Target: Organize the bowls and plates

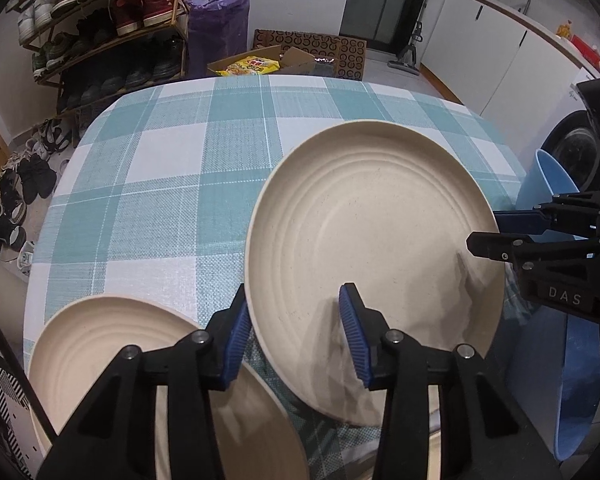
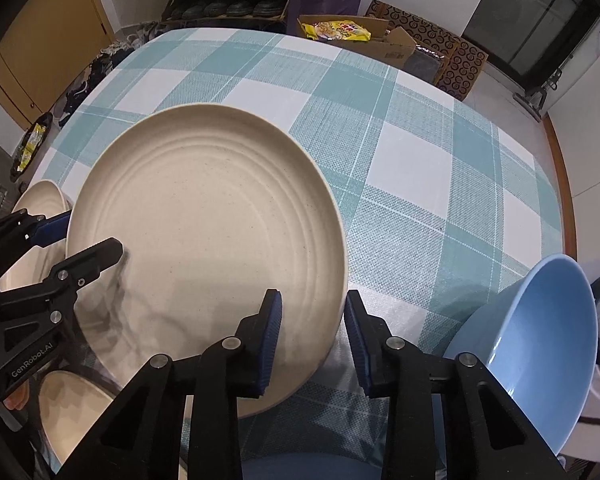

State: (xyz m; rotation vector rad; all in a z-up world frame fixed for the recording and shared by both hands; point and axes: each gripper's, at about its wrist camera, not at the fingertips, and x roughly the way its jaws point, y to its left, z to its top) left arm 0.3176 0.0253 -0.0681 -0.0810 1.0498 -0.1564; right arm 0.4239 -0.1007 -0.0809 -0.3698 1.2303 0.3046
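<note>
With the large cream plate (image 1: pixel 374 264) tilted up off the checked tablecloth (image 1: pixel 172 184), its rim sits between the spread fingers of both the left gripper (image 1: pixel 296 336) and right gripper (image 2: pixel 312 336), so each should pinch fully before lifting evenly.

Your desk (image 1: pixel 172 184) wears a teal-and-white checked cloth and fills the middle of both views. On it, a large cream plate (image 1: pixel 372 240) sits centre-right in the left wrist view, a second cream plate (image 1: pixel 112 352) lower left, and a blue bowl (image 2: pixel 540 340) at the lower right edge.
</note>
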